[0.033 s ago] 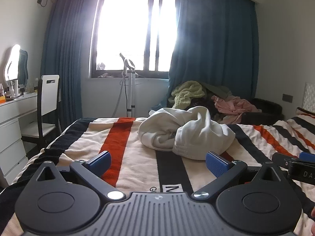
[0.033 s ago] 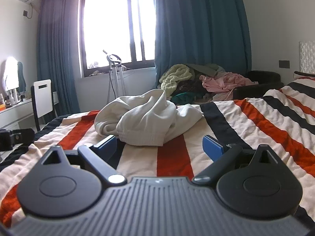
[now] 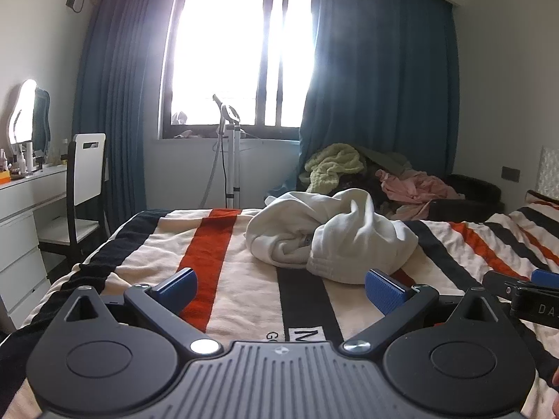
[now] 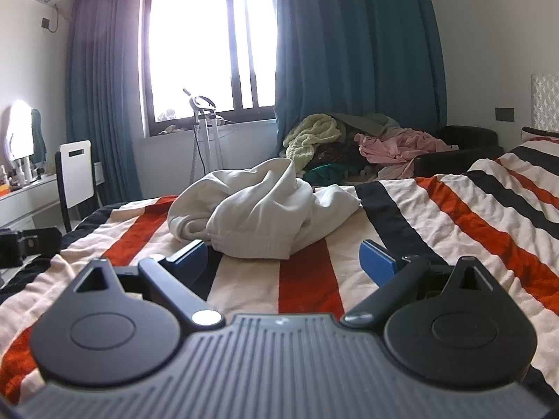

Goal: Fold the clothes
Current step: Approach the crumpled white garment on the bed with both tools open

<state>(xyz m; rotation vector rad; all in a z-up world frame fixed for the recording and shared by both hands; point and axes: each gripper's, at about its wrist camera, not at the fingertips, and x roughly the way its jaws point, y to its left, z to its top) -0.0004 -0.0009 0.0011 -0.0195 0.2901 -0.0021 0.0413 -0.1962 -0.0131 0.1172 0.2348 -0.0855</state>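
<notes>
Left view: your left gripper (image 3: 281, 288) gapes empty, the sweatshirt (image 3: 328, 235) crumpled on the bed (image 3: 244, 279) just beyond; the right gripper's tip (image 3: 524, 293) shows. Right view: right gripper (image 4: 284, 258) equally wide, empty, sweatshirt nearer.

both wrist views sit low over the striped bed (image 3: 244, 279), facing the window (image 4: 209, 52), sharing the white garment (image 4: 258, 209).
</notes>
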